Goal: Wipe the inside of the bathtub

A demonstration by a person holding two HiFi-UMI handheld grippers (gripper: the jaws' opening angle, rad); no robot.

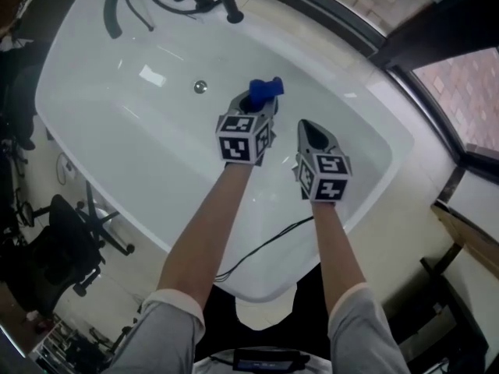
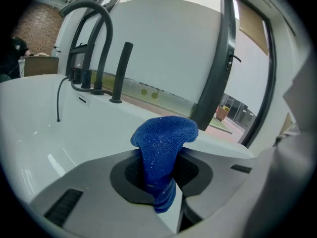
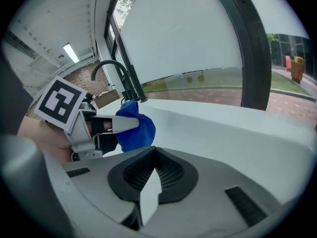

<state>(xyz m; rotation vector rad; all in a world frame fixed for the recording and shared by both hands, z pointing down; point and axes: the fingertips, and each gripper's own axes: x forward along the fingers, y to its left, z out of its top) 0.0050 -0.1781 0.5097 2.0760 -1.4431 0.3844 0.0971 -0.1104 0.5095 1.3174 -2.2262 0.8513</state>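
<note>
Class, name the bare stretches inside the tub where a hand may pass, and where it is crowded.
Bare: the tub floor from the drain to the left end wall, and the right end beyond the right gripper. Crowded: mid-tub, where the left gripper with its cloth sits beside the right one, and the far rim by the taps.

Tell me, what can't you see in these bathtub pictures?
- Head view: the left claw covers the blue cloth's underside, so whether it touches the bathtub is unclear.
- Head view: the black faucet's top is cut off by the upper edge.
- All views: any dirt is too small to tell.
</note>
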